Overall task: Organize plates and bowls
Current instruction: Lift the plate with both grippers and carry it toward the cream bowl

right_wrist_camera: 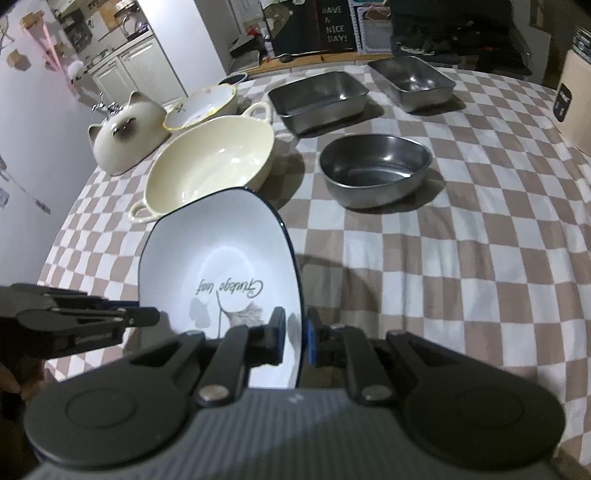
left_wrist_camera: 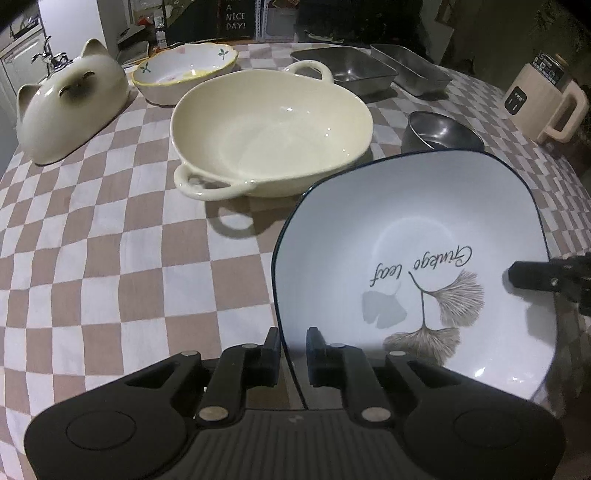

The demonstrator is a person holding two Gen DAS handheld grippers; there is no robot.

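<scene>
Ginkgo plate (left_wrist_camera: pixel 413 266): rim pinched by left gripper (left_wrist_camera: pixel 291 354) and right gripper (right_wrist_camera: pixel 295 336), unplaced; cream bowl (left_wrist_camera: pixel 273 136), steel bowl (right_wrist_camera: pixel 375 168), trays toward table's far edge unstacked.

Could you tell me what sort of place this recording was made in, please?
Most likely a home dining area beside a kitchen. A table with a checkered tablecloth holds household dishes such as a cream two-handled bowl and steel trays, white kitchen cabinets stand behind, and a "Have a nice day!" sign hangs nearby.
</scene>
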